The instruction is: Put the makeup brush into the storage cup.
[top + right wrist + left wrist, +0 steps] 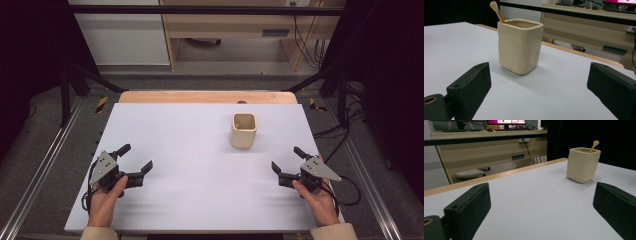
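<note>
A cream square cup (244, 130) stands upright on the white board (190, 150), right of centre toward the back. A small wooden stick (497, 11) leans inside the cup (519, 46) and pokes above its rim; the left gripper view shows the stick's tip (594, 145) above the cup (583, 164). My left gripper (135, 158) rests open near the board's front left, nothing between its jaws. My right gripper (288, 159) rests open near the front right, also holding nothing. Both point toward the cup from a distance.
The board lies on a wooden table (207, 96) whose far edge shows behind it. Metal frame rails (37, 165) run along both sides. A wooden desk (240, 30) and cables (310, 50) stand beyond the table.
</note>
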Available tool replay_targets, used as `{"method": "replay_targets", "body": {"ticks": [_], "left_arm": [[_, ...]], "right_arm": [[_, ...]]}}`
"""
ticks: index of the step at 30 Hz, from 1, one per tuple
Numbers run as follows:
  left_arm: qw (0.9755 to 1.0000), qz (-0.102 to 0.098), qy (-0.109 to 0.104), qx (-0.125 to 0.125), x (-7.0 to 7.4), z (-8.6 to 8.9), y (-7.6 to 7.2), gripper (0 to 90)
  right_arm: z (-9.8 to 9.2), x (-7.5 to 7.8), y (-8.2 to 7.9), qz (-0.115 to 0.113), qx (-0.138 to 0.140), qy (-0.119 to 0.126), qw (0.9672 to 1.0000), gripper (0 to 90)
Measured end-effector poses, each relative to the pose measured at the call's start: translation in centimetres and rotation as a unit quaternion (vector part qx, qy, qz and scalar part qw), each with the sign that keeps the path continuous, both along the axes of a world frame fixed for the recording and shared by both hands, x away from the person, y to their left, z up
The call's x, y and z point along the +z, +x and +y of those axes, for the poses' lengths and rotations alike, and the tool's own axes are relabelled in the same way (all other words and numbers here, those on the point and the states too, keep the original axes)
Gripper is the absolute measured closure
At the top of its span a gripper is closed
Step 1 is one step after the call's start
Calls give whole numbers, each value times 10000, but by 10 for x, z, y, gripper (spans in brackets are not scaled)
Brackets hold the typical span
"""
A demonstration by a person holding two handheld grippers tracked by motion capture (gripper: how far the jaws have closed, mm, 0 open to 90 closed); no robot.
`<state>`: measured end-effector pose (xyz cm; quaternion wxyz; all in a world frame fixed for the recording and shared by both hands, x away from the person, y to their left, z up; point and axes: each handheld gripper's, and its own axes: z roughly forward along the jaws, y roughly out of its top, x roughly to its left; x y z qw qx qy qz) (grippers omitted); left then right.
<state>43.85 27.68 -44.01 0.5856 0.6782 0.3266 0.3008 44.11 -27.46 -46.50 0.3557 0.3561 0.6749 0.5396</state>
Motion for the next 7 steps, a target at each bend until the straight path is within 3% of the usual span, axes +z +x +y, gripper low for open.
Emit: {"method": "replay_targets", "body": {"ticks": [7], "left_arm": [[10000,-21,-1,-70,1,-4,-1,9]], "right_arm": [[2,1,-3,-129,70,46,9999,60]]}}
